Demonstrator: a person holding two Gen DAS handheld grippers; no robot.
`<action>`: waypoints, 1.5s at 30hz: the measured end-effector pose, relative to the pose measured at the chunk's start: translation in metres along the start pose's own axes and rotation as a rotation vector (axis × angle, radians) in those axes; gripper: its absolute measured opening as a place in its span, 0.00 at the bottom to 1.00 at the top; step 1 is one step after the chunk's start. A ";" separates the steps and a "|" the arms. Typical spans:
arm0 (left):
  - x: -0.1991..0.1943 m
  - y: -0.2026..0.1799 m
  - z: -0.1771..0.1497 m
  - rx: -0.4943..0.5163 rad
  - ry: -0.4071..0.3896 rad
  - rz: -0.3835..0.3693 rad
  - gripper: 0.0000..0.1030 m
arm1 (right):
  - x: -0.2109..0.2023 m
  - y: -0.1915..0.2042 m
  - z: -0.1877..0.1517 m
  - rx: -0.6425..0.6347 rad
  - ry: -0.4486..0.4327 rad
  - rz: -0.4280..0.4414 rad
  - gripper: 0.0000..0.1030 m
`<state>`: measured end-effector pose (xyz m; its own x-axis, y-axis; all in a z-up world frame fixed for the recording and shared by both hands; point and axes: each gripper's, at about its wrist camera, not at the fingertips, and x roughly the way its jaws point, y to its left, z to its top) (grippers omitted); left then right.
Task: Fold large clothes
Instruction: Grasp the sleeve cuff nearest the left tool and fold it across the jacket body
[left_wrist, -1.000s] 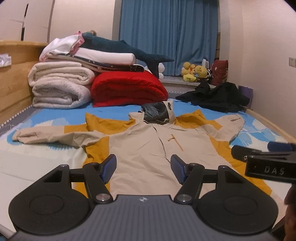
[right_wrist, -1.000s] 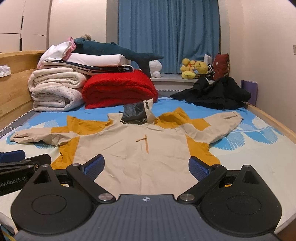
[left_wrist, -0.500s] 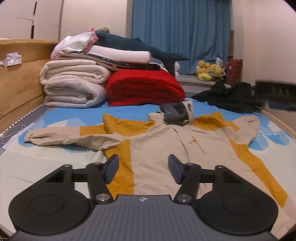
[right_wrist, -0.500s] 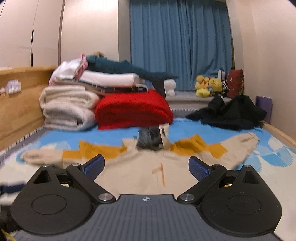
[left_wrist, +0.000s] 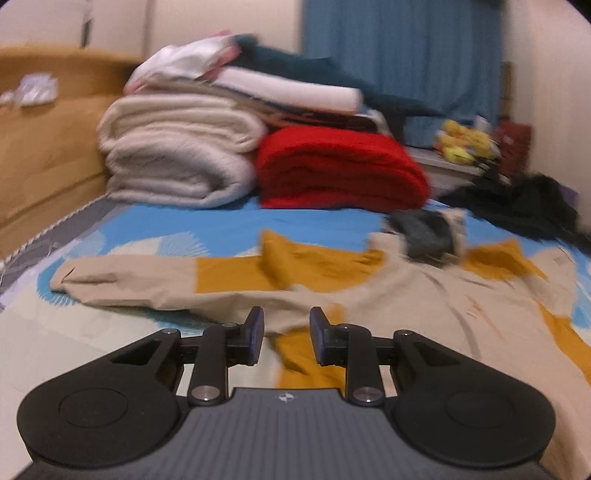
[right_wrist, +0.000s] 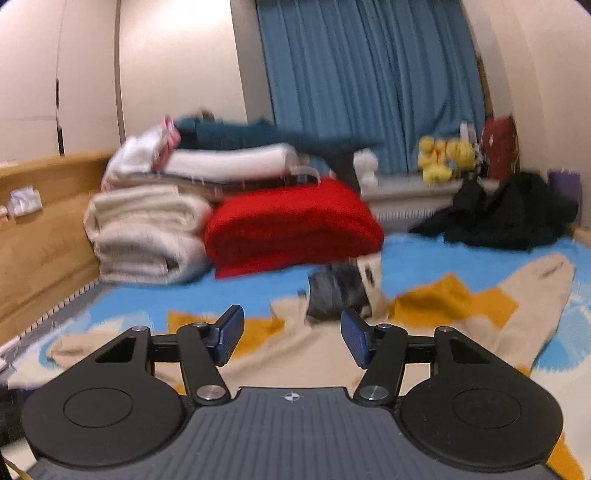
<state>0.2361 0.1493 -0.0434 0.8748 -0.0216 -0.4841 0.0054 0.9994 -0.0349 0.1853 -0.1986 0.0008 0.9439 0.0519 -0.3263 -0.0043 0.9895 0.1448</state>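
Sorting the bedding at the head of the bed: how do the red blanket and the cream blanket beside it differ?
The red blanket is bright red; the cream blanket is off-white. In the right wrist view the cream blanket sits left, against the wooden headboard; the red blanket sits toward the middle. Both are folded, lie on the bed, and have white bedding stacked across them.

Both views motion-smeared. Jacket (left_wrist: 388, 291): hem hidden behind the left gripper (left_wrist: 287, 336) body, right sleeve cut by the frame edge. Right wrist view: jacket (right_wrist: 424, 332) lower half hidden by the right gripper (right_wrist: 291, 336); left cuff blurred. Collar (right_wrist: 336, 291) detail unreadable. Yellow toys (right_wrist: 445, 157) too blurred to identify. Packet on headboard (right_wrist: 24, 197) indistinct. Black clothes (left_wrist: 524, 206) run off frame.
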 end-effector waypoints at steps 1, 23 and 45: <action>0.016 0.018 0.005 -0.039 0.004 0.012 0.29 | 0.008 -0.003 -0.004 -0.005 0.008 -0.014 0.58; 0.237 0.315 0.007 -0.675 0.183 0.354 0.57 | 0.068 -0.024 -0.035 0.025 0.179 0.003 0.53; 0.089 -0.074 0.197 0.223 -0.326 0.001 0.01 | 0.054 -0.067 -0.004 0.120 0.148 -0.114 0.51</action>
<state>0.4087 0.0785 0.0882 0.9826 -0.0462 -0.1797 0.0780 0.9817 0.1739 0.2352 -0.2618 -0.0304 0.8770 -0.0317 -0.4794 0.1477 0.9673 0.2064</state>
